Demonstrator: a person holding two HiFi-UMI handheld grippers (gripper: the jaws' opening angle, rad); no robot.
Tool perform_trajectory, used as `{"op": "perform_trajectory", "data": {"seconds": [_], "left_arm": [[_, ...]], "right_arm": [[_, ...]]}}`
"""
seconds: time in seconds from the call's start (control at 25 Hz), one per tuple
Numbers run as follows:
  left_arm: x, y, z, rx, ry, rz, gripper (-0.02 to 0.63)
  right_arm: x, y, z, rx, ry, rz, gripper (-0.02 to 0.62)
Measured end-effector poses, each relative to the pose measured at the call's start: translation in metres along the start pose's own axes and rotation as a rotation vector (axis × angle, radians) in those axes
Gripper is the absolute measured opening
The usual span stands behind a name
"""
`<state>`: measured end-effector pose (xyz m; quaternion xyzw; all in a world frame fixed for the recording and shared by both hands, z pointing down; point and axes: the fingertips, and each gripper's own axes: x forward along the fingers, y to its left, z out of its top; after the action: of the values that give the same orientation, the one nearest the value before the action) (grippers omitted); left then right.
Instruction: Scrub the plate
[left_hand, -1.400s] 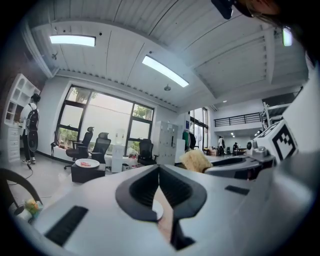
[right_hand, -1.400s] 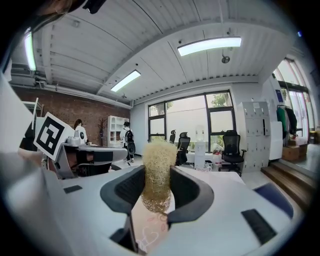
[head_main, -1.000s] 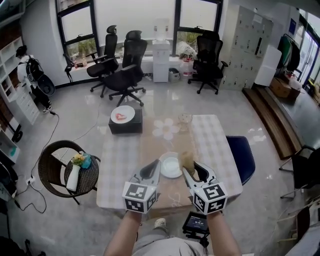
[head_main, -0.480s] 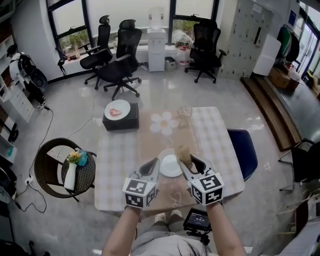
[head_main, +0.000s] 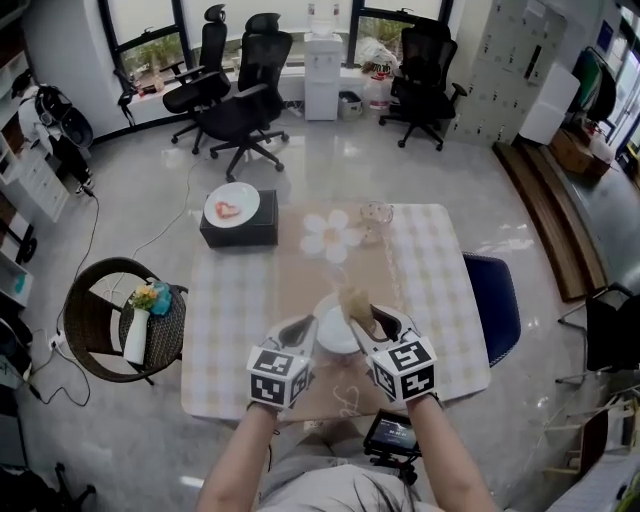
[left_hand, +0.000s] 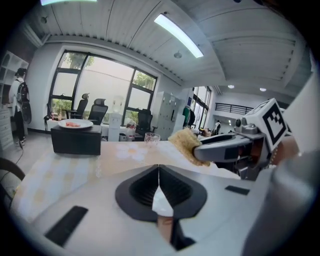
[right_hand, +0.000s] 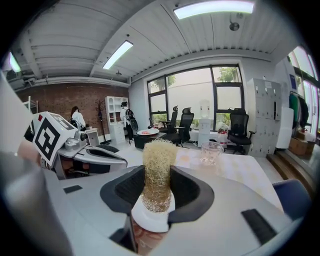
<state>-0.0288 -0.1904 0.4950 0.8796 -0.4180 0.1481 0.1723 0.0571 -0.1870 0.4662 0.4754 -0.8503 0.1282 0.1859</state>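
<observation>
Two grippers work over the checked-cloth table (head_main: 440, 290), the left gripper (head_main: 304, 328) pinching the rim of one round white plate (head_main: 333, 338) at its near middle, the right gripper (head_main: 362, 320) clamping one tan fibrous scrubber (head_main: 352, 300) at the plate's far edge.

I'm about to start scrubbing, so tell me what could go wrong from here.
1. The left gripper grips the plate only by its thin rim, so scrubbing pressure might twist it loose.
2. The scrubber sticks far out of the right gripper, so it may bend or slip when pressed.
</observation>
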Motion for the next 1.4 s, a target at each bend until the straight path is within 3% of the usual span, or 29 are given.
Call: {"op": "perform_trajectory", "data": {"seconds": [0.56, 1.4], "left_arm": [[0.025, 0.014, -0.057, -0.065, 0.176, 0.024, 0.012], [0.041, 0.024, -0.078, -0.149, 0.227, 0.015, 0.012]], "right_arm": [[0.059, 0.006, -0.029, -0.045, 0.156, 0.104, 0.158], [0.136, 0.009, -0.065, -0.162, 0.351, 0.196, 0.158]]}}
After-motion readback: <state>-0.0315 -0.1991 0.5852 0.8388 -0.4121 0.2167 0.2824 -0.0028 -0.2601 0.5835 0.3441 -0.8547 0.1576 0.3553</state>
